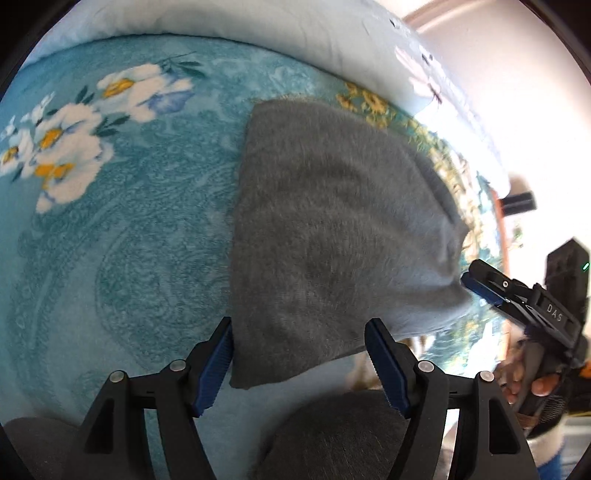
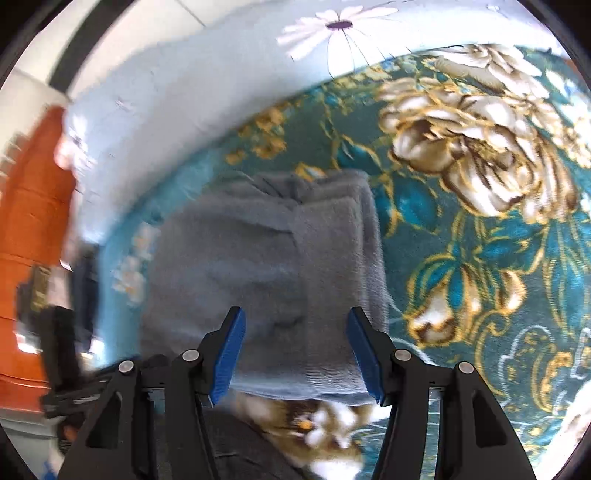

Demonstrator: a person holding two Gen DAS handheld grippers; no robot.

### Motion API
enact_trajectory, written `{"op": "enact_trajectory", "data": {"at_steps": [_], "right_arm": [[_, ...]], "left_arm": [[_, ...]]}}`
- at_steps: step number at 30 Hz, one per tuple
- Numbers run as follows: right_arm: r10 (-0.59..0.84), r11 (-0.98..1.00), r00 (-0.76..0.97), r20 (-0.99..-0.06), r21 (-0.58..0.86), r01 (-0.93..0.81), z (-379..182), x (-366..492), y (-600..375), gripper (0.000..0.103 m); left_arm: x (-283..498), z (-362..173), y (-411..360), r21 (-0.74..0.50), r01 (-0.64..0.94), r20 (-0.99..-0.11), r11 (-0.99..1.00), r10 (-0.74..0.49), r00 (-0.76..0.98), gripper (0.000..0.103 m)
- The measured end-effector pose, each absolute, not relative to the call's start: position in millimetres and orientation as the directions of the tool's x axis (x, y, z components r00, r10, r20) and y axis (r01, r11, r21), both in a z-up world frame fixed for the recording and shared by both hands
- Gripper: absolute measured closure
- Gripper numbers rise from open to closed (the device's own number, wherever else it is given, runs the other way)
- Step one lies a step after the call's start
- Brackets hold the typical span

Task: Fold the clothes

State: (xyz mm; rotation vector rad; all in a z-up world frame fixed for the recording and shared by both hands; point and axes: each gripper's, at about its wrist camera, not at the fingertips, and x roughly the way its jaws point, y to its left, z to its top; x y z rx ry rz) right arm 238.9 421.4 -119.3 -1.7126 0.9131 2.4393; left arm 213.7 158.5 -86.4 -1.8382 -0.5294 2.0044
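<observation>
Spread left tongs (image 1: pixel 301 363) over grey cloth (image 1: pixel 332 236)

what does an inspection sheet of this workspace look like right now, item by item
surface: teal floral blanket on a bed, pale blue sheet beyond it
job's things: folded grey garment lying on the blanket; more grey fabric at the near edge
clutter: nothing seen
grippers: left gripper open at the garment's near edge; right gripper open over the garment, its tips at the garment's right corner in the left wrist view
cables: nothing seen
surroundings: orange wooden furniture, white wall
</observation>
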Motion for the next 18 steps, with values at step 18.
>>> {"op": "enact_trajectory", "data": {"at_steps": [18], "right_arm": [[-0.554,-0.499,-0.523,-0.648,0.761,-0.415,-187,241,499,0.019]], "left_arm": [[169,-124,155,-0.632,0.055,-0.775,-0.773,0.631,-0.037,0.006]]}}
